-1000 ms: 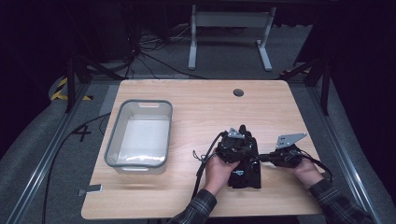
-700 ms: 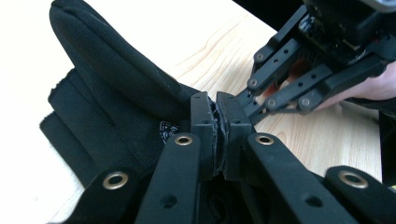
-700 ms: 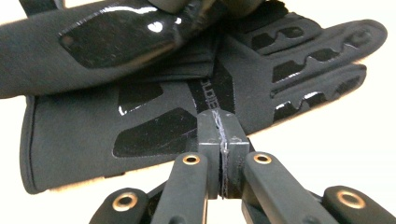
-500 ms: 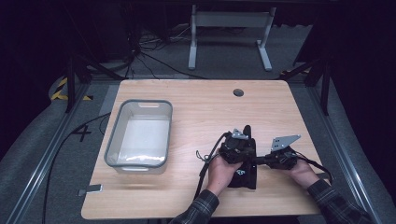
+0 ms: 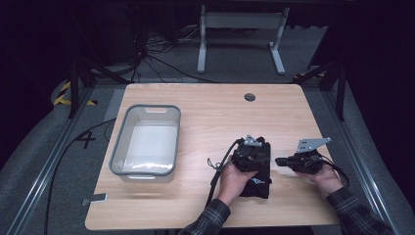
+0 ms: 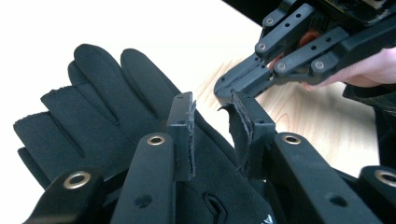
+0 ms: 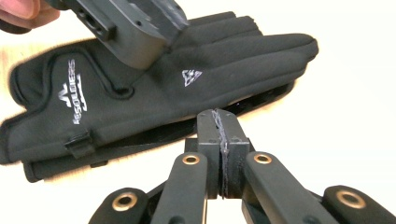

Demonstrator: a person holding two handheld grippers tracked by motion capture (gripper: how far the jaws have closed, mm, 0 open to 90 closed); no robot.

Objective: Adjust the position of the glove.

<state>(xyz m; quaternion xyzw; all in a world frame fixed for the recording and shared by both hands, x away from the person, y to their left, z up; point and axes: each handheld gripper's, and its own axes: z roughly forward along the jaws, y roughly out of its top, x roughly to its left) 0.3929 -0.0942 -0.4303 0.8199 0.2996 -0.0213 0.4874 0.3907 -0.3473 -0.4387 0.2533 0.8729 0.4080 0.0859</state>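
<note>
The left tool [image 6: 212, 135] had just been opening, its jaws parted over the stacked black gloves [image 7: 154, 93] lying on the counter [image 5: 205, 112], suggesting release, while the right tool [image 7: 219, 140] stayed clenched, empty, just beside them.

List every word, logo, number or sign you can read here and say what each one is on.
"4": white mark on the grey floor left of the table.
Silver lettering along the cuff of the black glove, beside a small emblem: seems to end in "SOLDIERS", its start too blurred to read.
Triangular silver logo on the back of the glove: a sign, no letters readable.
Yellow and black hazard stripes on the floor at far left: no text.
</note>
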